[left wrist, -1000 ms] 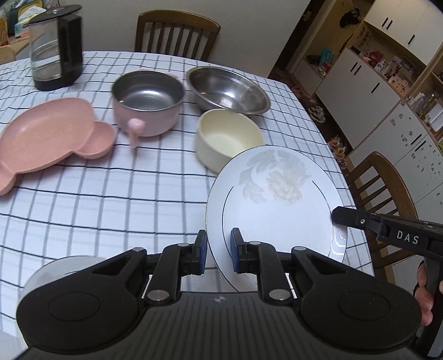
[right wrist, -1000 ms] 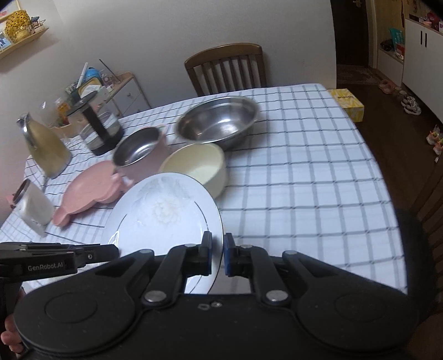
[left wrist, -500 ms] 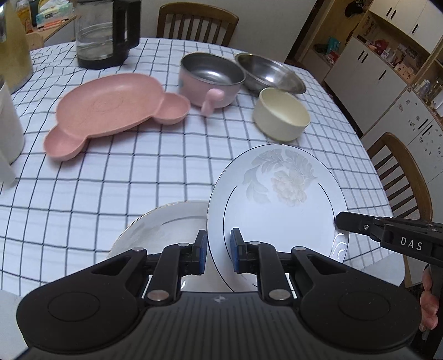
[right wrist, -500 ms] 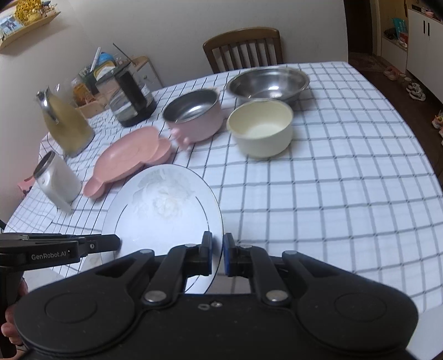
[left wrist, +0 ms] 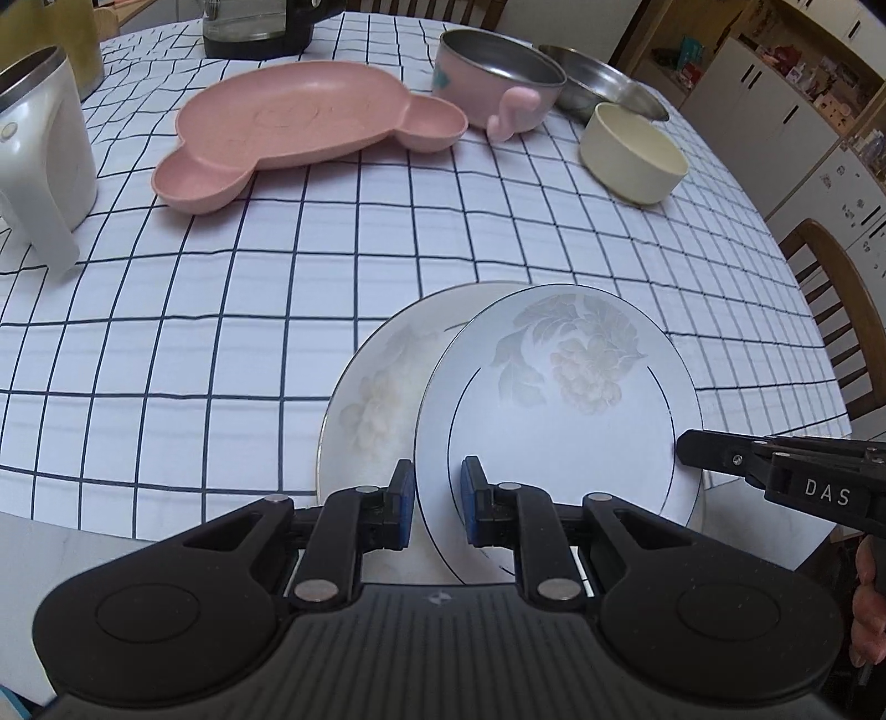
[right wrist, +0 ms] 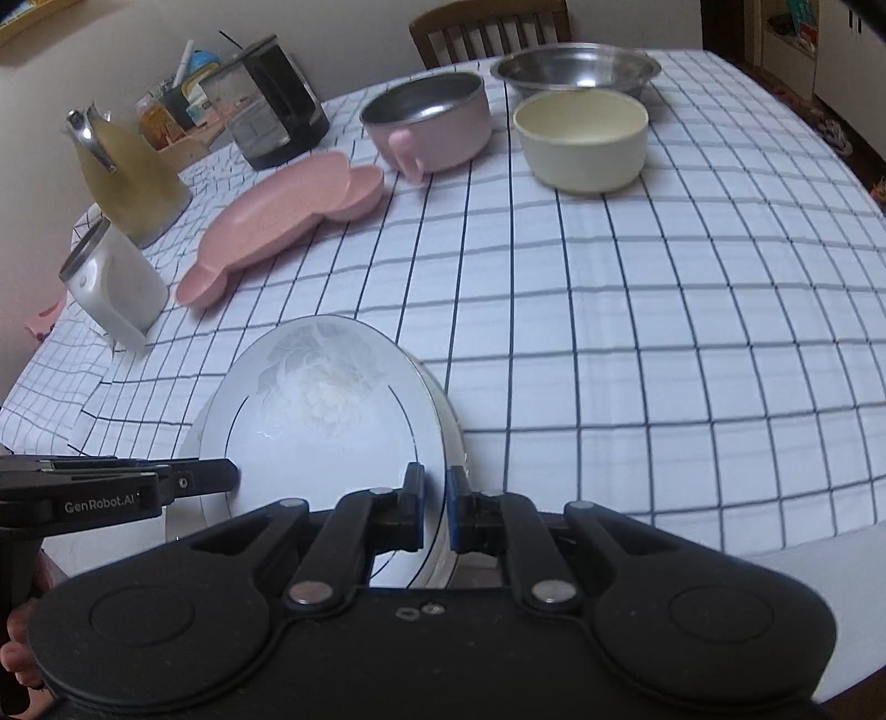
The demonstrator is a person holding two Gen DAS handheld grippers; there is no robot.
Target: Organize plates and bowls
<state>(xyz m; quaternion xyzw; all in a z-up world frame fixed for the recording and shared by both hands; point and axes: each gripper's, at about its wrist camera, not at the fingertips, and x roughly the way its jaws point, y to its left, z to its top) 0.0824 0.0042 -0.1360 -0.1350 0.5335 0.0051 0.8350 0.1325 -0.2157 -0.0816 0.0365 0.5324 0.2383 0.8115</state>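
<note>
Left wrist view: I have both the left gripper (left wrist: 434, 507) and right gripper (right wrist: 435, 509) clamped on the floral plate (left wrist: 559, 399), partly over a second plate (left wrist: 376, 399); bowls (left wrist: 634, 152) still unsorted.

Checked tablecloth (left wrist: 277, 310), white jug (left wrist: 39, 144), glass kettle (right wrist: 277, 105) (black base), wooden chair (right wrist: 487, 25) behind

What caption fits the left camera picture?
Both grippers hold a flowered plate above another plate.
</note>
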